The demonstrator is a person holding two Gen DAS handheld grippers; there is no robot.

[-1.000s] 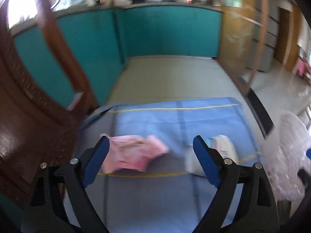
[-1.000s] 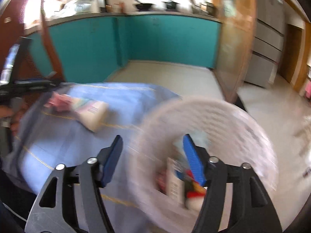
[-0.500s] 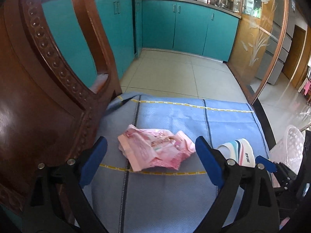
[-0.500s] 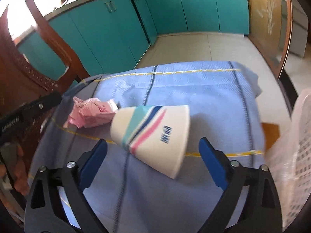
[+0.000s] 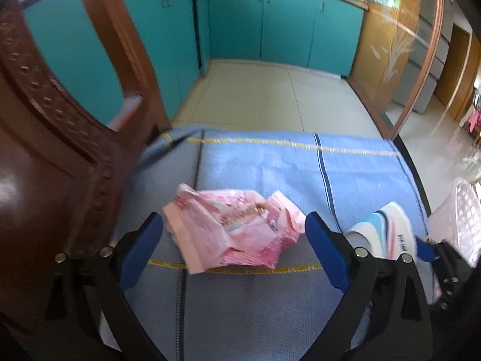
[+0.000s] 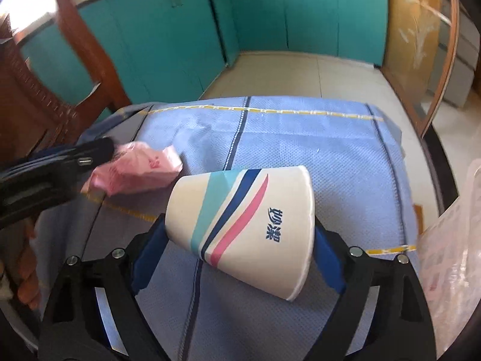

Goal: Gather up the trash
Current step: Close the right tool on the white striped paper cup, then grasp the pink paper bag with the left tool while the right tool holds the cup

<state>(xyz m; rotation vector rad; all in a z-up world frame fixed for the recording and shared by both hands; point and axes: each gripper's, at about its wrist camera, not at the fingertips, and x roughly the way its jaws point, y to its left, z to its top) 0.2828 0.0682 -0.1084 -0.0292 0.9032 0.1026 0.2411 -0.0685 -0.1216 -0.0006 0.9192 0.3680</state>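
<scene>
A crumpled pink wrapper (image 5: pixel 234 228) lies on the blue cloth (image 5: pixel 270 162). My left gripper (image 5: pixel 233 242) is open with its jaws either side of the wrapper's near part. A white paper cup with teal, navy and pink stripes (image 6: pixel 249 219) lies on its side on the cloth. My right gripper (image 6: pixel 240 240) is open and its jaws straddle the cup, close to its sides. The cup also shows in the left wrist view (image 5: pixel 384 231), and the wrapper in the right wrist view (image 6: pixel 141 171).
A white mesh bin with a plastic liner (image 5: pixel 463 207) stands at the table's right edge; its liner shows in the right wrist view (image 6: pixel 451 240). A carved wooden chair (image 5: pixel 54 126) stands close on the left. Teal cabinets (image 5: pixel 285 21) and tiled floor lie beyond.
My right gripper swung from the bin to the cup and closed in around it. My left gripper moved forward until its jaws flank the pink wrapper.
</scene>
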